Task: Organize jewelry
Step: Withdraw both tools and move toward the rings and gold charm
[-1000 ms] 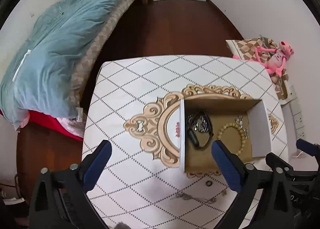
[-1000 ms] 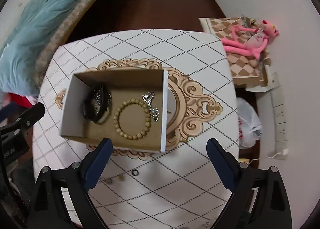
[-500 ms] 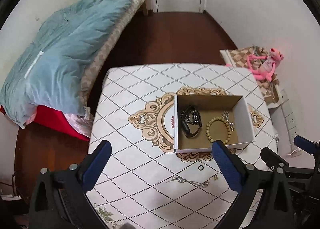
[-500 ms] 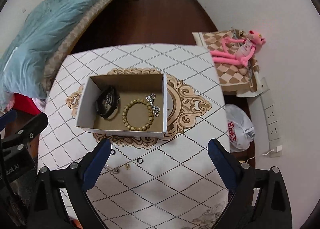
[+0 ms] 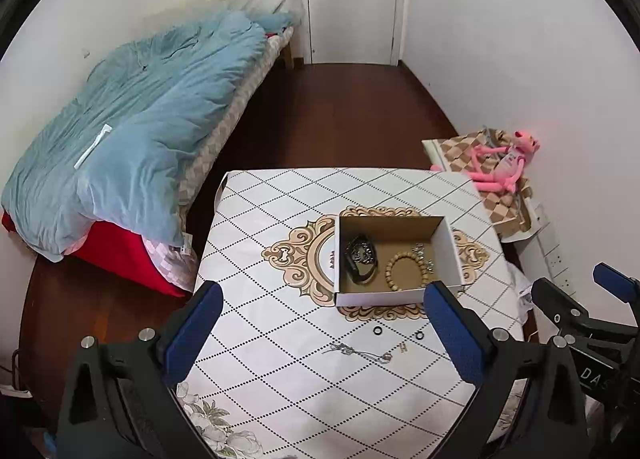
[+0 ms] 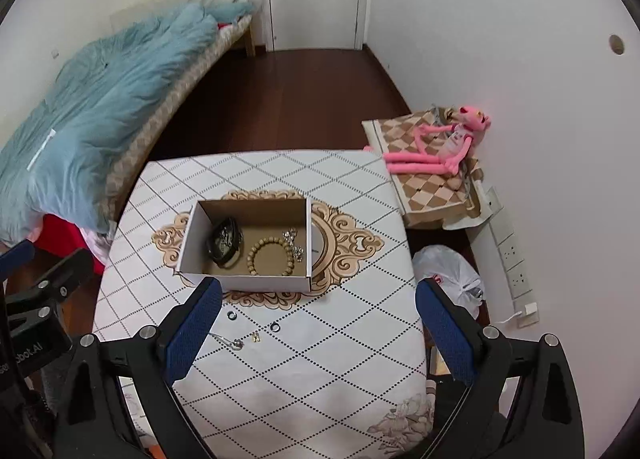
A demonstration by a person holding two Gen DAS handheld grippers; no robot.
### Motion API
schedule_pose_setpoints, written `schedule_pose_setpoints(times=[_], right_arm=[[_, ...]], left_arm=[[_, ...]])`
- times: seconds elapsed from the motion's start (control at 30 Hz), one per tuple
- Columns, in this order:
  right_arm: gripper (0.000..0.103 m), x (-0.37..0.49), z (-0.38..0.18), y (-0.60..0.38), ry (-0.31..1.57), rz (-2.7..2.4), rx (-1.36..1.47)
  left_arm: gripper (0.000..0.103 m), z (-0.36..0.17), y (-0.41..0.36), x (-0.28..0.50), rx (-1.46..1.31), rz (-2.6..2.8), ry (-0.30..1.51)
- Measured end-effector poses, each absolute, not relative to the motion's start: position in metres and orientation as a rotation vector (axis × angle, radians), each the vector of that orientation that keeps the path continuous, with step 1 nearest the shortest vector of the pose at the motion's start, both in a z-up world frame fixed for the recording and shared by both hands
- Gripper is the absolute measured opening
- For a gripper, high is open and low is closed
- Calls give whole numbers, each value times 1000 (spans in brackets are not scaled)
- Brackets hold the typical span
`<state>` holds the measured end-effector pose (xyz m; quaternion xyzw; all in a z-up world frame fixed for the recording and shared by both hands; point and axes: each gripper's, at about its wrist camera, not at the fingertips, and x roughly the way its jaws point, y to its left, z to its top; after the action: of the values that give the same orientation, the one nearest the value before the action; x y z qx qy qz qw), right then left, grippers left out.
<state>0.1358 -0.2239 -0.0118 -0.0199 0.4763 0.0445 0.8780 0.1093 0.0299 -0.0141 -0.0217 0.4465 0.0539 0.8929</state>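
Bedroom scene: we're above a small table with a diamond-pattern cloth, bed with blue duvet to the left, pink plush toy on a checkered cushion by the right wall.

We see an open cardboard box at the table centre. Inside it: black watch on the left, wooden bead bracelet in the middle, a silver sparkly piece just beside the beads on the right.

Loose on the cloth in front of the box: two small dark rings, well apart from each other, a thin silver chain and a tiny gold piece near it.

We hold the left gripper with jaws spread wide, nothing between the blue pads, raised above the table's near edge. Right gripper is the same: wide apart, empty, above the loose items.
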Motion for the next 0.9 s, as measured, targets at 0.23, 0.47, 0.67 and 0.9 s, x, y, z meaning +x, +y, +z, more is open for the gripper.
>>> schedule_pose_setpoints(times=[0.23, 0.47, 0.67, 0.9], right_arm=[[99, 111, 13, -232, 922, 82, -27], [99, 103, -9, -234, 974, 107, 27], [89, 110, -92, -223, 1104, 166, 61], [61, 121, -184, -196, 1238, 244, 99]], left_arm=[[102, 2, 25, 90, -57, 85, 880], [102, -14, 28, 79, -39, 157, 894], [102, -73, 46, 82, -11, 218, 981], [102, -147, 65, 86, -18, 261, 1114]])
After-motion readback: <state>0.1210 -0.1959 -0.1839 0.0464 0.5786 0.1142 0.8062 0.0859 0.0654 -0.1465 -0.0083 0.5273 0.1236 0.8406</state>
